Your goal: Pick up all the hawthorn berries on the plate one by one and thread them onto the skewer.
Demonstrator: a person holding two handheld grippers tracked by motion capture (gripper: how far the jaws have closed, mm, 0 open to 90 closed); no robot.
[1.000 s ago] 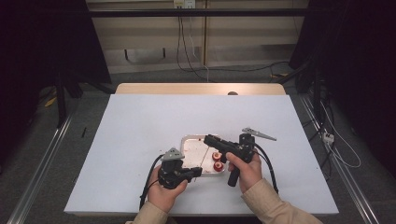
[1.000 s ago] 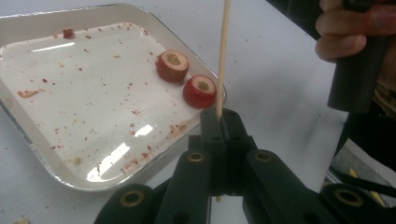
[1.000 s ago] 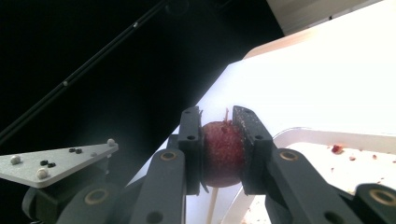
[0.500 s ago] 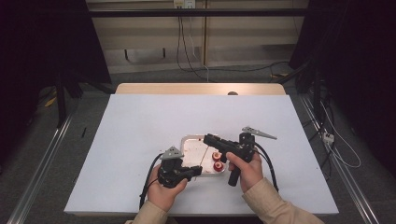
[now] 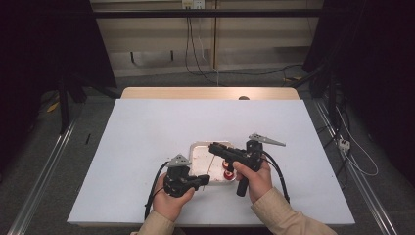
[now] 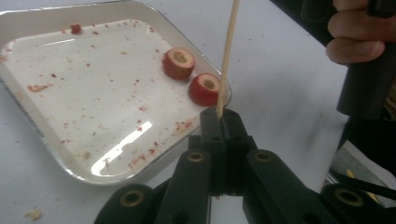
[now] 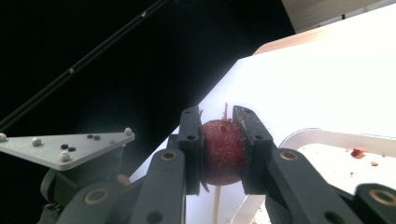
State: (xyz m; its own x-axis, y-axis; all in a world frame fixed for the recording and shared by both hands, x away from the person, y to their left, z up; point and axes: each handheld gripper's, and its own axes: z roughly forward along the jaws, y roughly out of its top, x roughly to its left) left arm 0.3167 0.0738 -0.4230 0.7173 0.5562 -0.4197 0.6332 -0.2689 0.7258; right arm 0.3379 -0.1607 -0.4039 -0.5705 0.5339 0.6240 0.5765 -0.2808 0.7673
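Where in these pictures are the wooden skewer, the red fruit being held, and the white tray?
wooden skewer (image 6: pixel 227 56), left gripper view, middle of the stick.
red fruit (image 7: pixel 222 151), right gripper view, its front face between the jaws.
white tray (image 6: pixel 28 109), left gripper view, its near rim.

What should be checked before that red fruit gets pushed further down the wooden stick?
1. Left claw clamped on the skewer: ok.
2. Right claw gripping the red fruit on both sides: ok.
3. Skewer tip through the fruit's top: ok, it pokes out.
4. Two more fruit pieces waiting in the tray: ok.
5. Skewer straight, uncracked: cannot tell.
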